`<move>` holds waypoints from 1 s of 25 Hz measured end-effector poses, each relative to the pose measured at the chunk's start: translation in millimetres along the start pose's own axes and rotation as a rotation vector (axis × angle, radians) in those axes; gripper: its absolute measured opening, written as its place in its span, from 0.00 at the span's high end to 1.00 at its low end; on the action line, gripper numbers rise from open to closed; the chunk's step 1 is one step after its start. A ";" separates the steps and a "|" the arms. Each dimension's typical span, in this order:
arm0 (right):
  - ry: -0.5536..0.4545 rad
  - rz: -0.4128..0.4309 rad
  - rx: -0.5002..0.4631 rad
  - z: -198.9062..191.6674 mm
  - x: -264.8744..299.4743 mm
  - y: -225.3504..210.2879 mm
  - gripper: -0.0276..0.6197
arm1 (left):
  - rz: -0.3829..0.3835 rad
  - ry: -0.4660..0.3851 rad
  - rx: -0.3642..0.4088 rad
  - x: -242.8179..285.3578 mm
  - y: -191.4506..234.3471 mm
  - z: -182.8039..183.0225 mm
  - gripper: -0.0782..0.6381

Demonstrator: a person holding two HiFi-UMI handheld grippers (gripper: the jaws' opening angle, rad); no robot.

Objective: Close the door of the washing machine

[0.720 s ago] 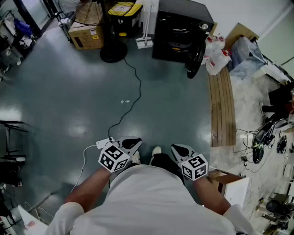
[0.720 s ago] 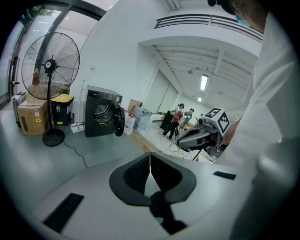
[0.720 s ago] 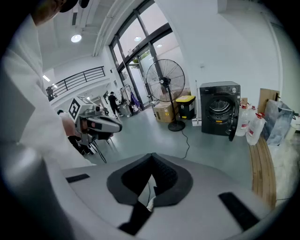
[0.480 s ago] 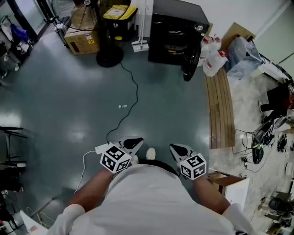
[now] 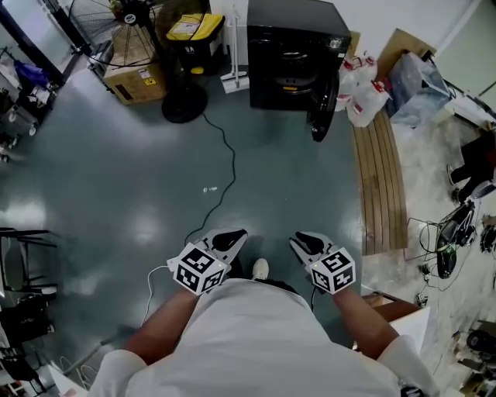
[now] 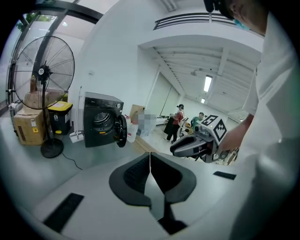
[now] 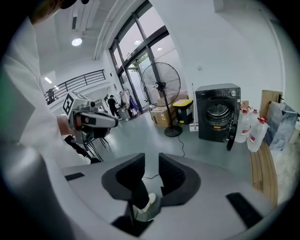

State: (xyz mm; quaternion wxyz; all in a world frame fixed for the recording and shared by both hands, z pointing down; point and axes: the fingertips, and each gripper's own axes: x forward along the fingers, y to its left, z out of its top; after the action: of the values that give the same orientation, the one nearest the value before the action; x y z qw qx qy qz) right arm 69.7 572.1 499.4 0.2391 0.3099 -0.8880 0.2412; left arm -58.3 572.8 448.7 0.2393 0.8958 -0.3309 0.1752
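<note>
Well apart from both grippers, at the far side of the grey floor (image 5: 116, 178) against the white wall: black washing machine (image 5: 291, 54), with round door (image 5: 324, 108) swung open at the right edge of its front, drum opening uncovered. To its left, a yellow-lidded bin (image 5: 194, 31), a cardboard box (image 5: 136, 81) and a standing fan (image 5: 116, 12), with a black cable (image 5: 225, 170) trailing across the floor towards the person. To its right, white bottles (image 5: 364, 97) and a wooden board (image 5: 380, 186) lying flat. Close to the body, held low and side by side, tilted down: left gripper (image 5: 230, 240), jaws pressed together on nothing, and right gripper (image 5: 304, 243), jaws spread with a clear gap and nothing pinched. Between the two grippers in the head view, a white shoe (image 5: 260, 269) on the floor, also visible through the right gap. Neither gripper touching machine or door.
</note>
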 end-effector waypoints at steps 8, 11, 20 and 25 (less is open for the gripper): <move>0.001 -0.048 0.081 40.3 54.2 -63.0 0.83 | -0.034 0.051 0.012 44.4 81.4 31.4 0.86; -0.006 -0.103 0.143 66.6 77.3 -88.8 0.84 | -0.081 0.054 0.043 67.4 121.6 64.6 0.86; -0.039 -0.264 0.199 152.3 130.9 -162.8 0.84 | -0.220 0.068 0.153 116.2 227.1 145.9 0.86; -0.047 -0.320 0.279 155.5 125.7 -222.2 0.84 | -0.232 0.092 0.159 153.7 246.3 167.5 0.86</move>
State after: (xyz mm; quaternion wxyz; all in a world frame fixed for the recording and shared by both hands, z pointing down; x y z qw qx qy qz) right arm 87.6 274.1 514.1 0.2085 0.4827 -0.7908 0.3133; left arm -88.3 239.2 460.3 0.2012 0.9352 -0.1987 0.2129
